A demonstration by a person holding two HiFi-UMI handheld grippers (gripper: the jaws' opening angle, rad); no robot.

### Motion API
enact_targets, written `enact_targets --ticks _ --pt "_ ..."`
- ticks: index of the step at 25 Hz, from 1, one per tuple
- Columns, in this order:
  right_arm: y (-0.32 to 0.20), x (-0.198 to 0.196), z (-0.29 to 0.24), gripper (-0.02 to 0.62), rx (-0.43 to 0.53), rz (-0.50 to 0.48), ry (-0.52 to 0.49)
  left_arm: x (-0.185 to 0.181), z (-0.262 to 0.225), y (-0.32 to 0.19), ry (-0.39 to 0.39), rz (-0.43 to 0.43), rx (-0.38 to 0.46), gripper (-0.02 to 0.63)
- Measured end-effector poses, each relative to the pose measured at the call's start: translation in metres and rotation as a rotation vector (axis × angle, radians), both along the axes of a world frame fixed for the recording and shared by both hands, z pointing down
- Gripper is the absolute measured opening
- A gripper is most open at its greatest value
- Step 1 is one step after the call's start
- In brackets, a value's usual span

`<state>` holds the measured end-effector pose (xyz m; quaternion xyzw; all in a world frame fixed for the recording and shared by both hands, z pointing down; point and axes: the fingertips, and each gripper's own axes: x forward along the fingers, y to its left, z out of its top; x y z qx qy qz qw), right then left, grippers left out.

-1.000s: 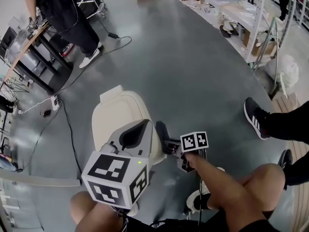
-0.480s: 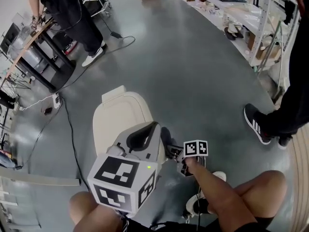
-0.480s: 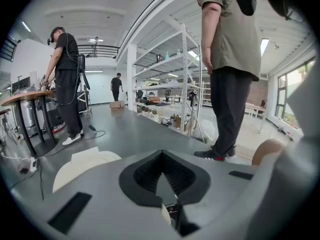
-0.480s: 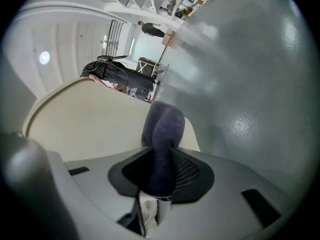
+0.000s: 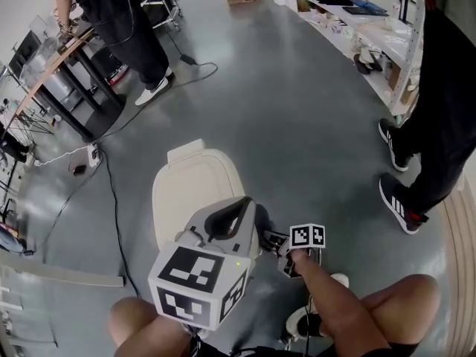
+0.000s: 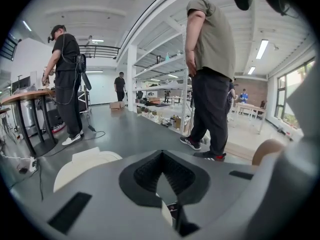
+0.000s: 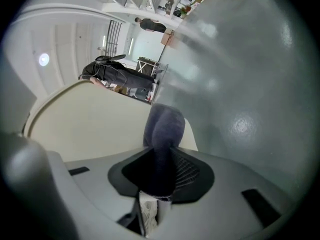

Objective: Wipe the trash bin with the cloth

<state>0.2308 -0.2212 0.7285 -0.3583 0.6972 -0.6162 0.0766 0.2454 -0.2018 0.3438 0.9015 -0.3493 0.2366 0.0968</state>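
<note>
A cream trash bin [image 5: 195, 188] with its lid down stands on the grey floor in front of me. My right gripper [image 5: 262, 236] is shut on a dark grey cloth [image 5: 259, 218], which it holds against the bin's right side. In the right gripper view the cloth [image 7: 165, 129] sticks out past the jaws [image 7: 161, 159] and lies on the bin's wall [image 7: 90, 129]. My left gripper [image 5: 239, 205] hovers over the bin's near edge. Its jaws [image 6: 161, 156] meet at the tips with nothing between them, and the bin [image 6: 85, 164] lies below.
A person in black trousers [image 5: 439, 110] stands close at the right. Another person [image 5: 111, 21] stands at a dark table [image 5: 67, 80] at the far left. A cable [image 5: 111, 192] runs past the bin's left side. Shelves [image 5: 357, 13] line the far right.
A person in black trousers has stepped in at the right. Both grippers sit a little lower and further right in the view, and the cloth stays at the bin's right side.
</note>
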Motion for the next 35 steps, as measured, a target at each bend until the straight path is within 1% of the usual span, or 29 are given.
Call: enact_targets --ticks 2,5,10,13,16,19,27,30,35 --pt "-0.011 0.007 -0.013 0.101 0.035 0.009 -0.003 -0.001 -0.002 -0.001 0.004 -0.001 0.008 -0.003" --pt "-0.027 0.015 -0.044 0.101 0.101 0.008 -0.039 -0.002 -0.004 -0.001 0.008 0.000 0.014 -0.002" --pt "-0.047 0.012 -0.106 0.101 0.213 -0.023 -0.118 0.001 -0.007 0.006 0.014 0.022 0.013 -0.002" --pt "-0.057 0.011 -0.141 0.101 0.287 -0.042 -0.136 0.001 -0.006 0.006 0.015 0.025 0.019 -0.002" --pt "-0.067 0.016 -0.169 0.101 0.337 -0.030 -0.179 0.000 -0.006 0.006 0.018 0.023 0.018 -0.002" --pt "-0.075 0.018 -0.185 0.101 0.357 -0.022 -0.200 -0.001 -0.007 0.004 0.019 0.023 0.025 -0.003" --pt "-0.088 0.004 -0.203 0.101 0.381 -0.070 -0.201 -0.005 -0.010 -0.002 0.026 0.003 0.037 -0.003" --pt "-0.089 0.000 -0.204 0.101 0.387 -0.092 -0.186 -0.006 -0.008 -0.003 0.015 0.004 0.036 -0.003" --pt "-0.089 -0.001 -0.192 0.101 0.367 -0.100 -0.161 -0.006 -0.008 -0.003 0.018 0.002 0.038 -0.002"
